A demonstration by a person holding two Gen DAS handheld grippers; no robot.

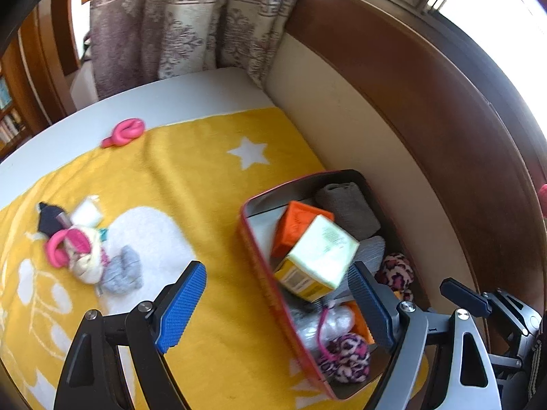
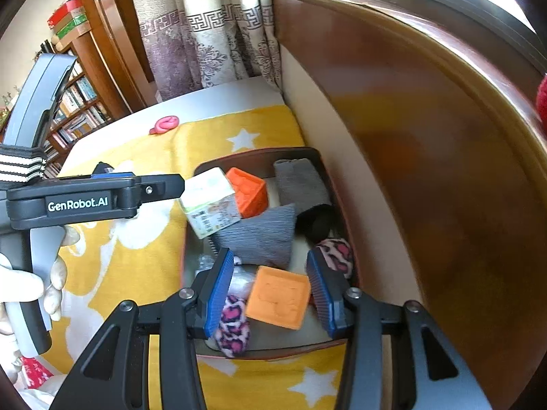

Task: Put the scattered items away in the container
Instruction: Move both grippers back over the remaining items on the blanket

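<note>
A pale green box [image 1: 319, 256] lies tilted atop the clutter in the red-rimmed container [image 1: 259, 266] on the yellow blanket [image 1: 205, 177], its long axis slanting toward the container's near-left rim. The left gripper [image 1: 273, 304] gapes wide and empty just above it; the right gripper [image 2: 273, 294], half open, brackets an orange block [image 2: 278, 297], contact unclear. Only the left wrist view shows the scattered pile of small items [image 1: 85, 246].

Daylight poured in from the window [image 1: 485, 3], blown out to white at upper right. The blanket [image 1: 191, 177] was bright and evenly lit. Motion blur smeared the box [image 1: 321, 253] and the headboard [image 2: 427, 177]. Fisheye bending curved the edges, and corners went black.
</note>
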